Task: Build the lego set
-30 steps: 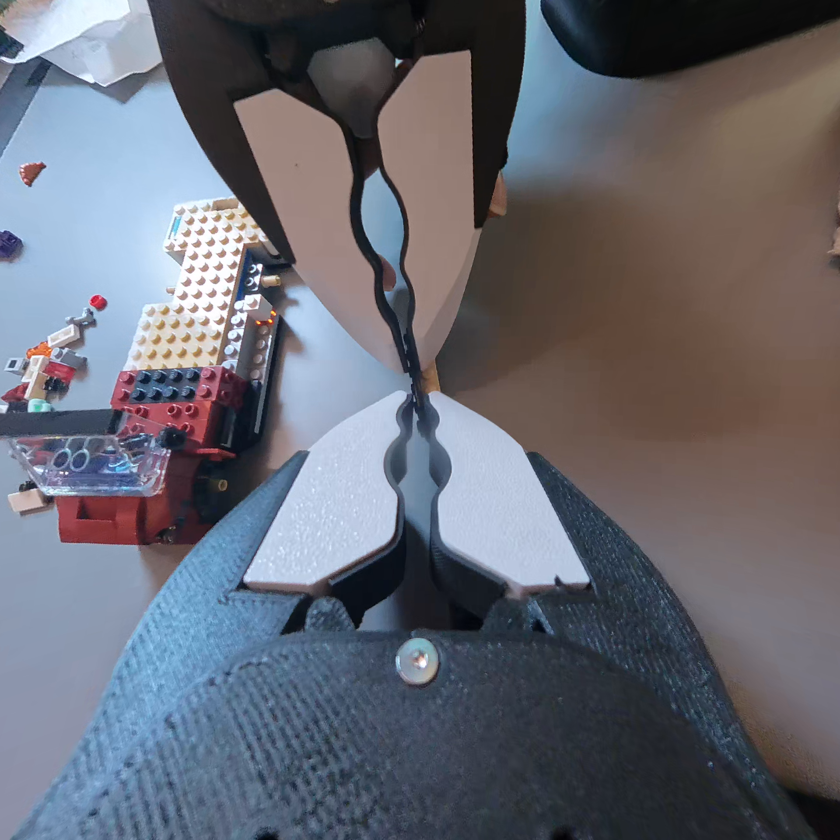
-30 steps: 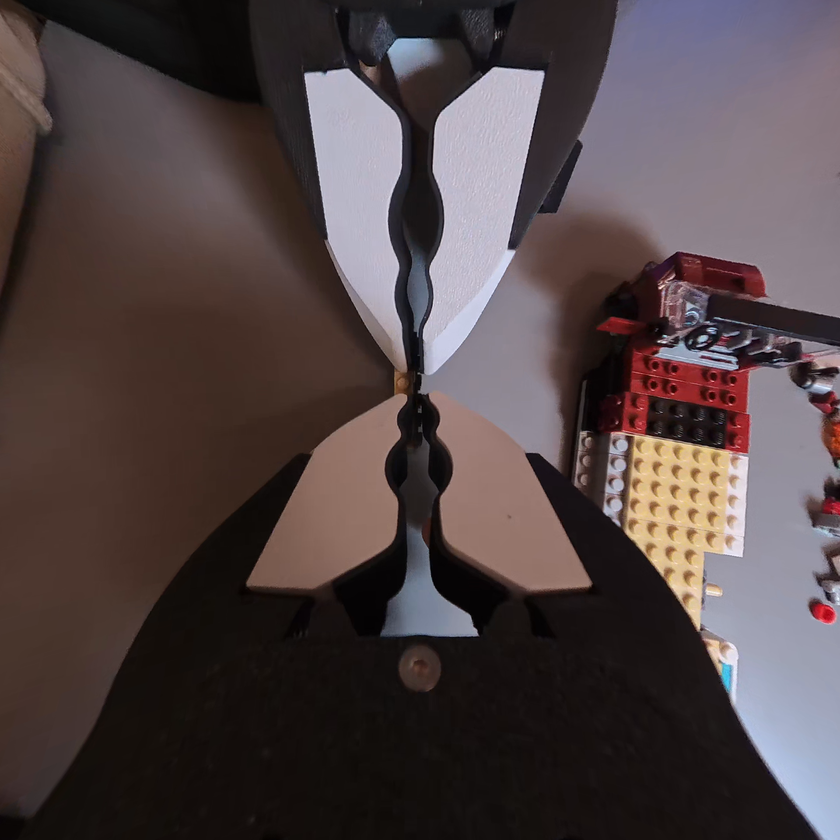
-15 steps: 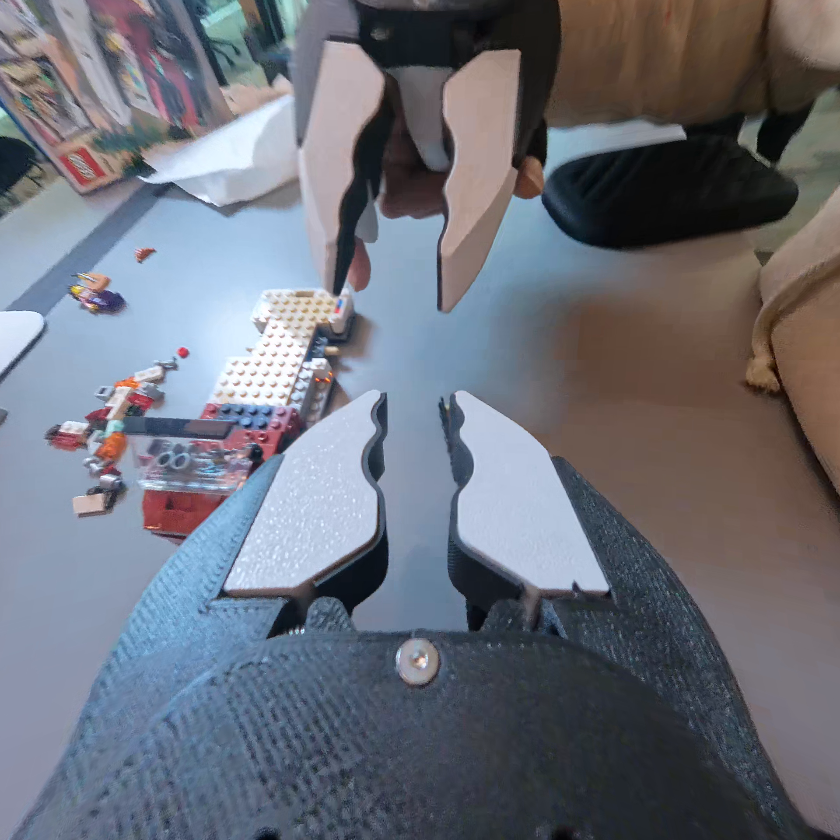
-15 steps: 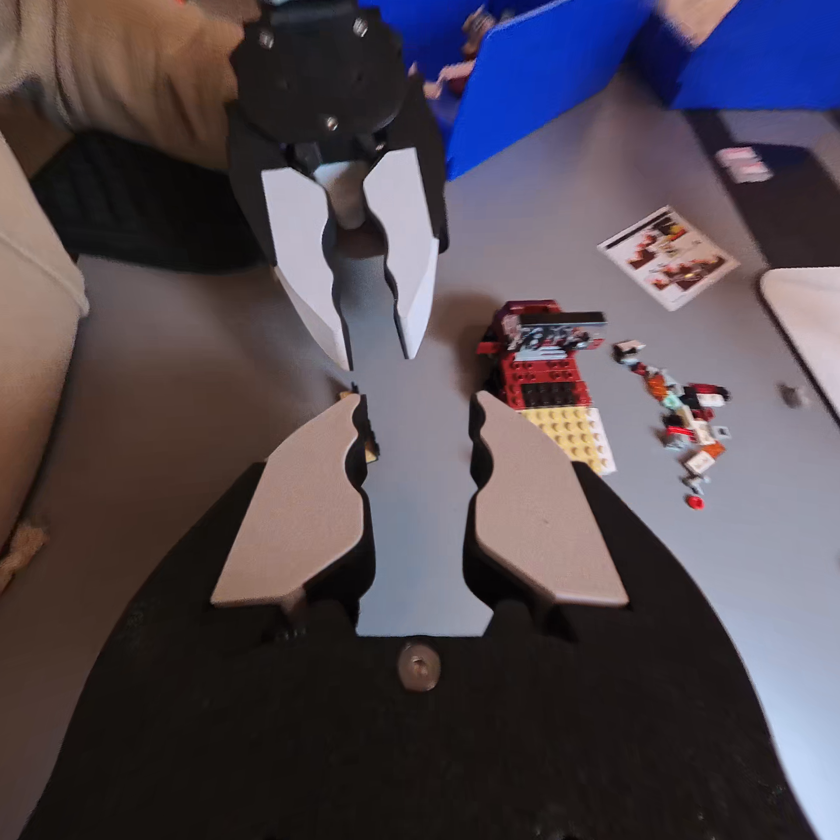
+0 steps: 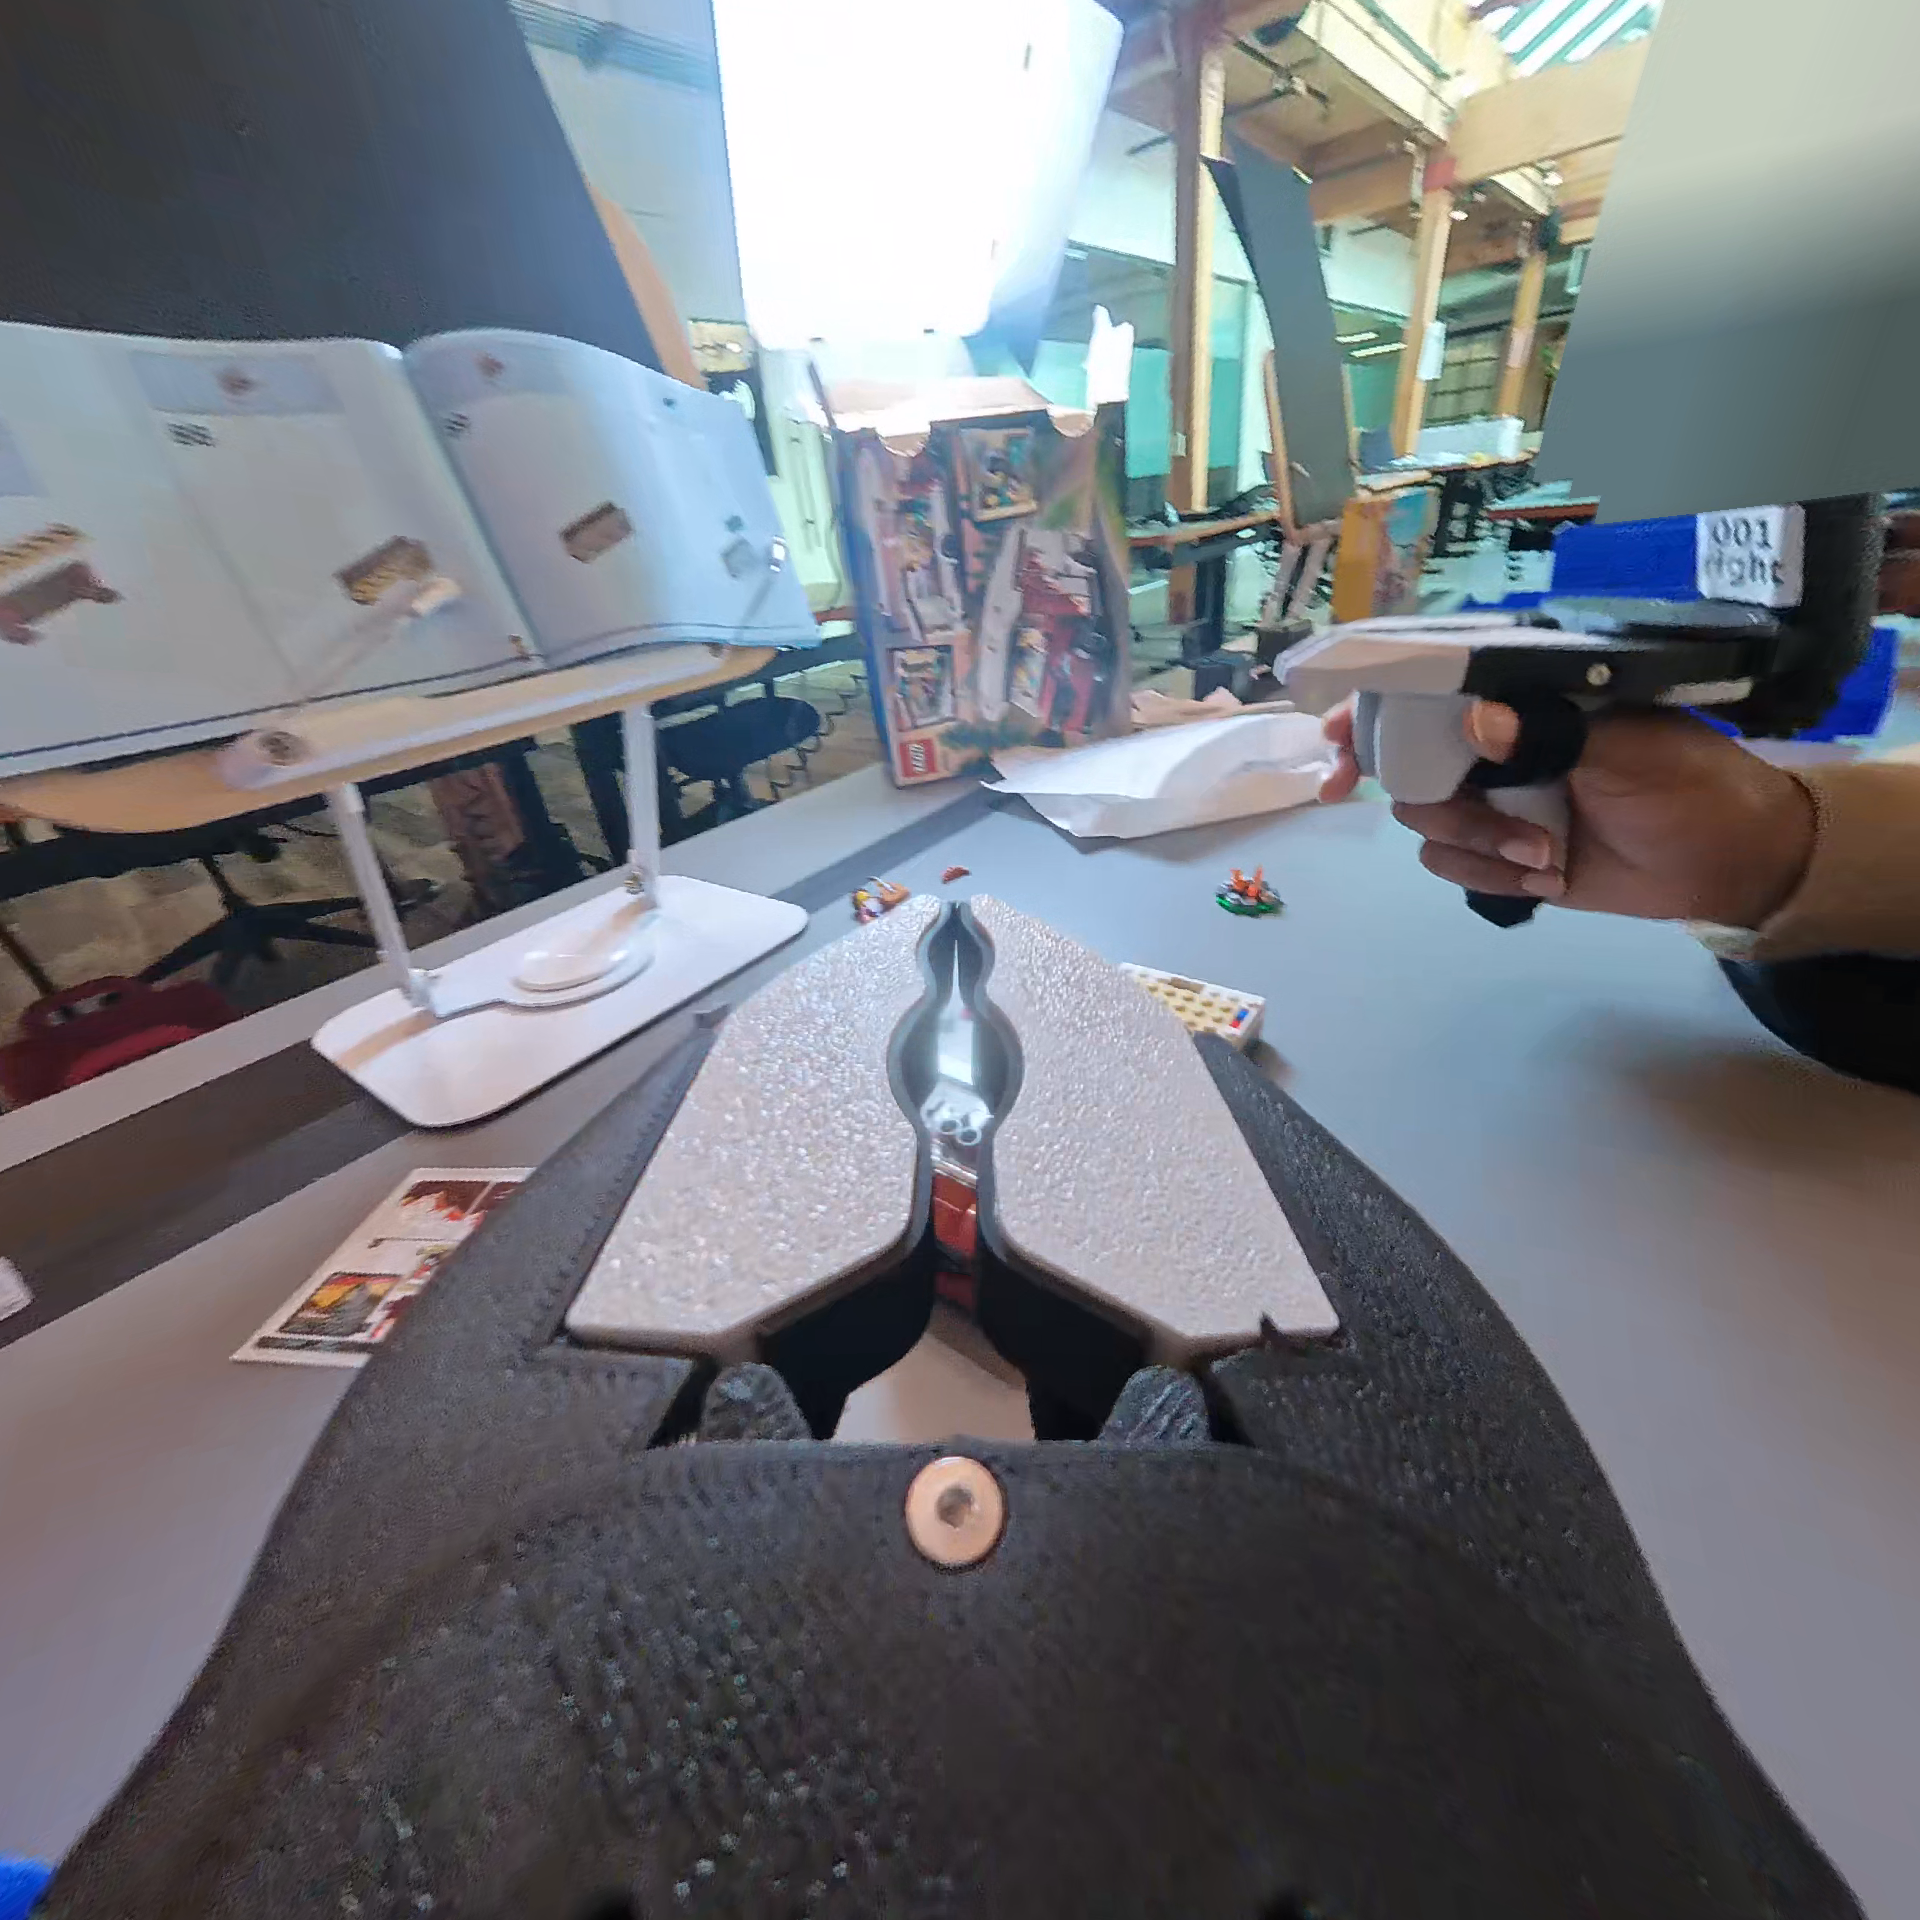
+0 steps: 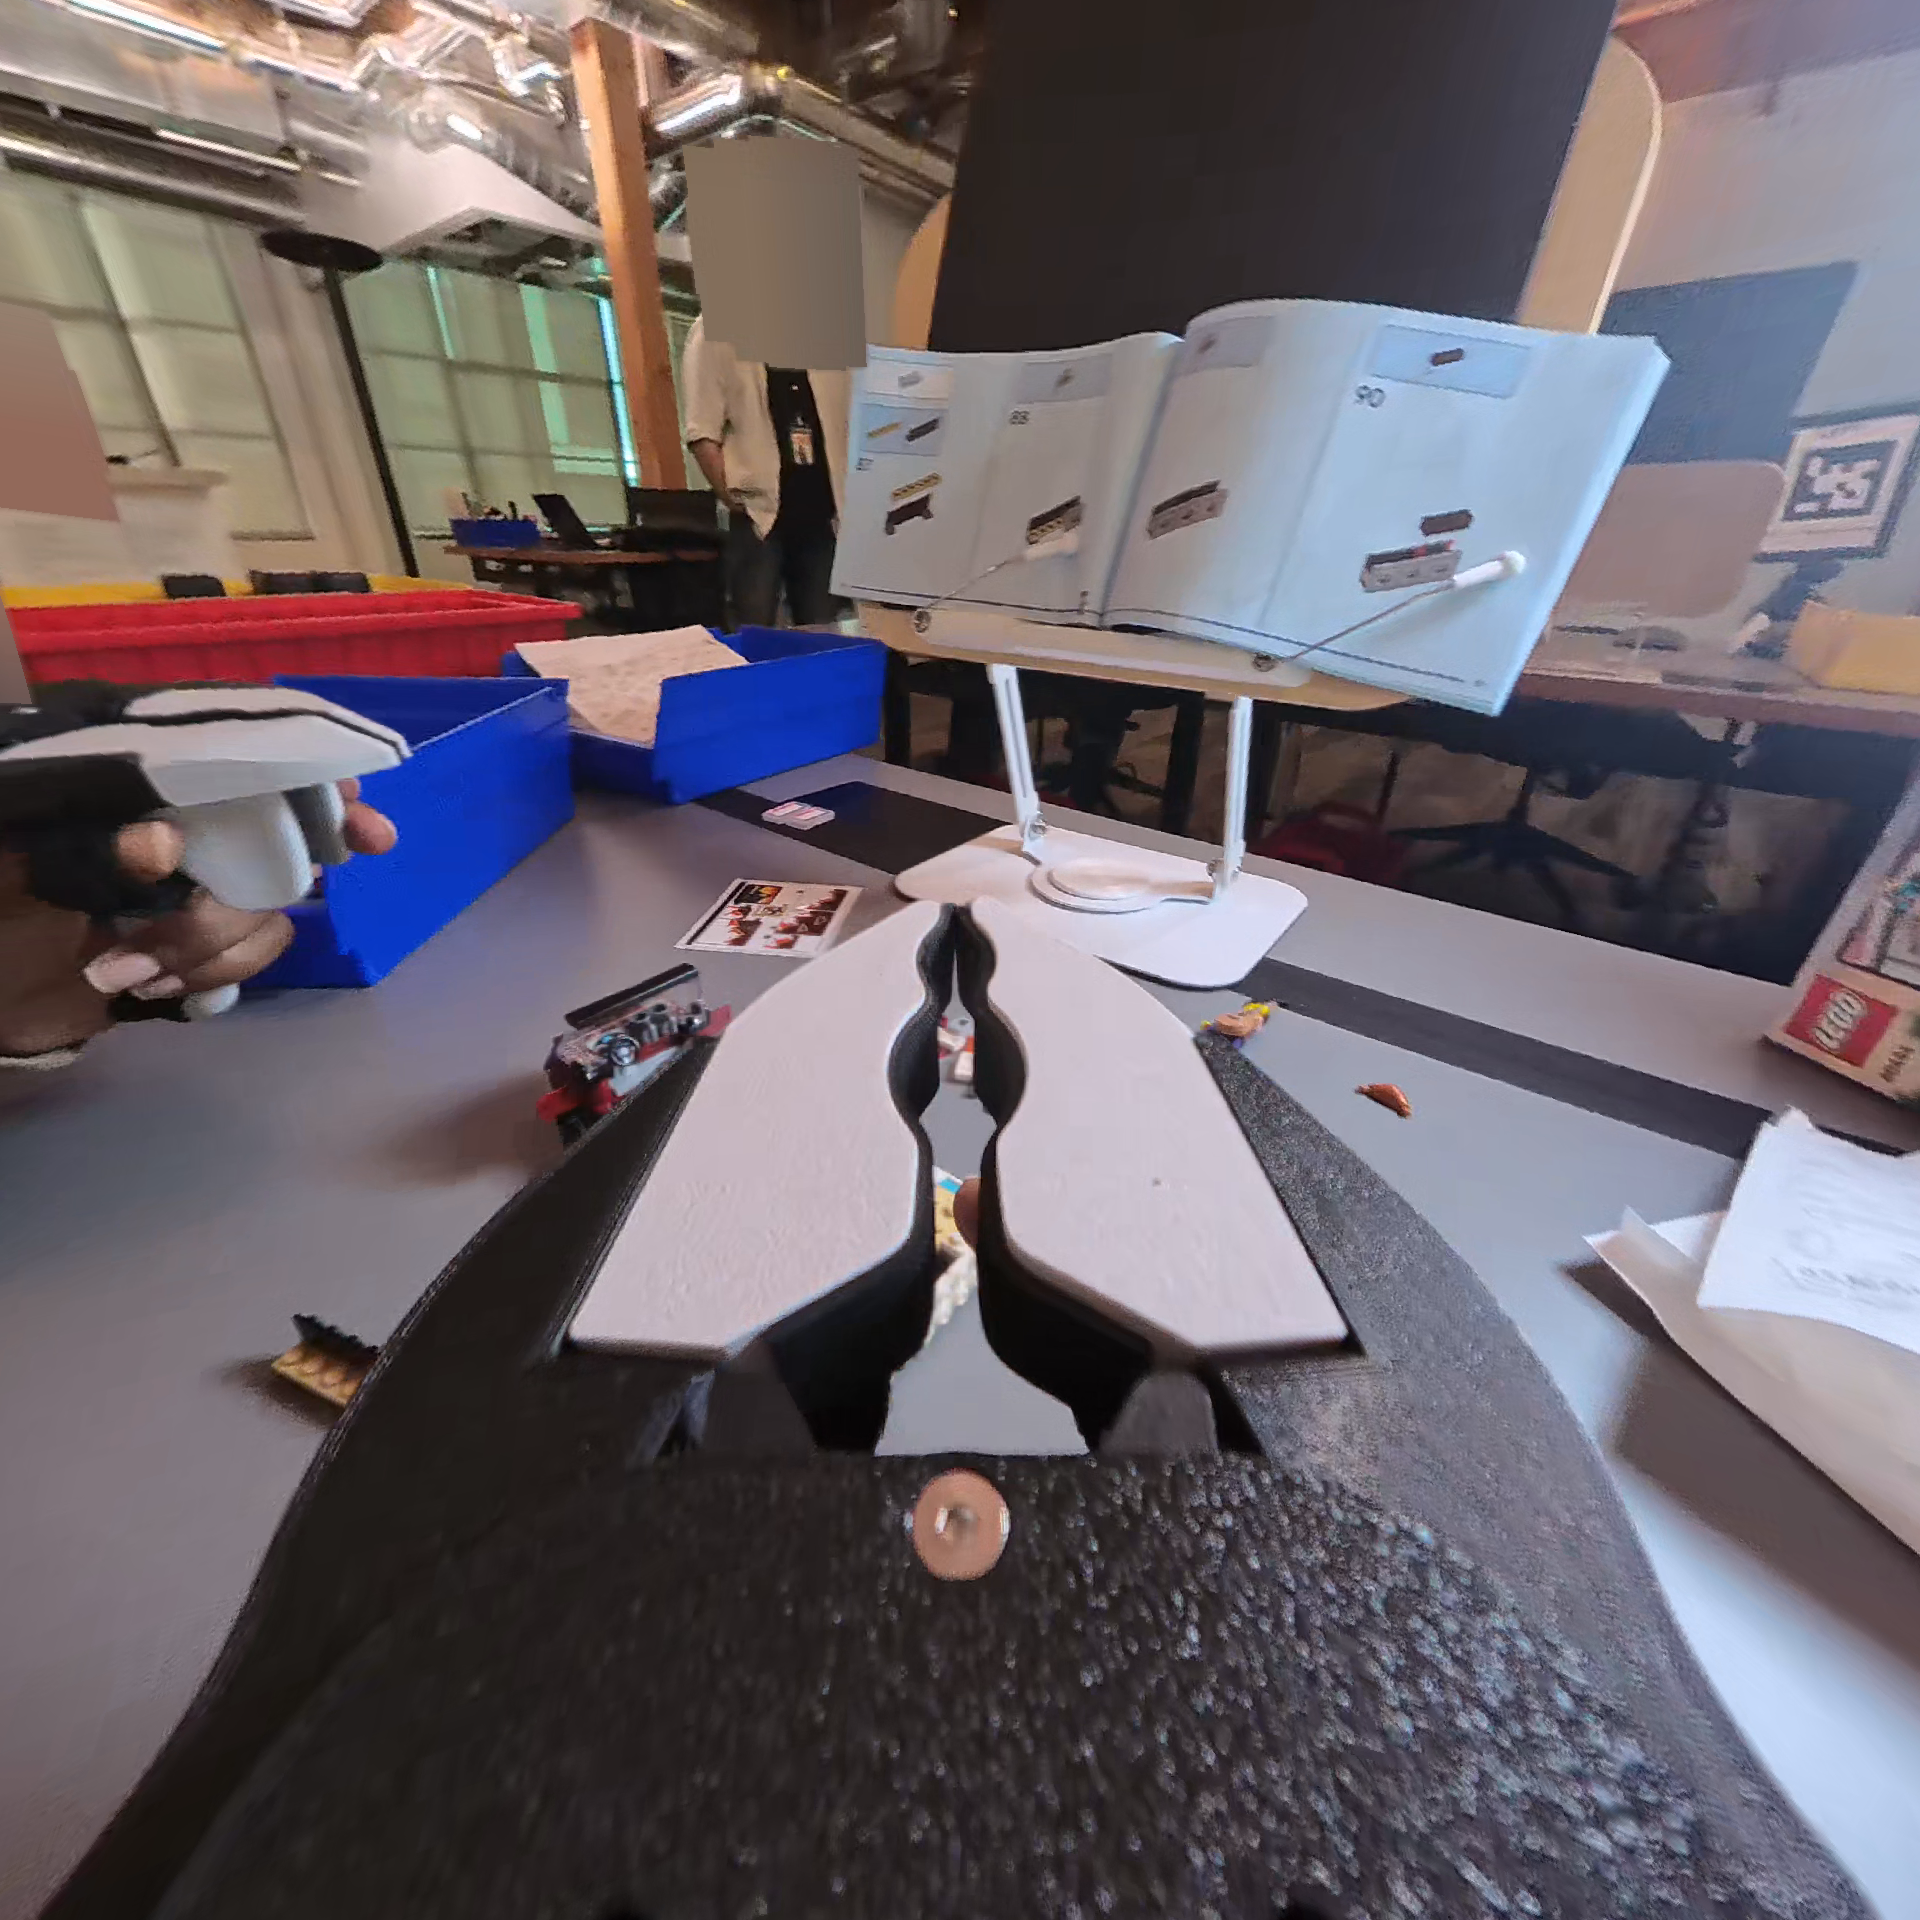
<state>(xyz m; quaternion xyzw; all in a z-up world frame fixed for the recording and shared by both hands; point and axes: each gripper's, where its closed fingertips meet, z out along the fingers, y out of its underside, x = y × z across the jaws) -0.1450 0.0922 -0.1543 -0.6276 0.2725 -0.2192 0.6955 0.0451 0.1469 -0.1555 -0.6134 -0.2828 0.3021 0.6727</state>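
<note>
Left wrist view: we hold the left gripper (image 5: 954, 914) level above the grey worktop (image 5: 1558, 1195), jaws pressed together on nothing. Under them sits the brick model (image 5: 956, 1216), red part showing through the gap, its tan plate (image 5: 1195, 1003) peeking out at right. A manual (image 5: 343, 520) stands open on a white stand (image 5: 561, 997), likely tilted for reading while we build. The right gripper (image 5: 1309, 655) hangs in a hand (image 5: 1600, 821) beyond, clear of the worktop.

Right wrist view: the right gripper (image 6: 954, 914) also has its jaws pressed together and bare. The model (image 6: 623, 1049) lies just left of them, loose bricks (image 6: 961, 1044) beneath. Blue bins (image 6: 468, 790) and a leaflet (image 6: 774, 914) wait behind, a set box (image 6: 1860, 997) at right.
</note>
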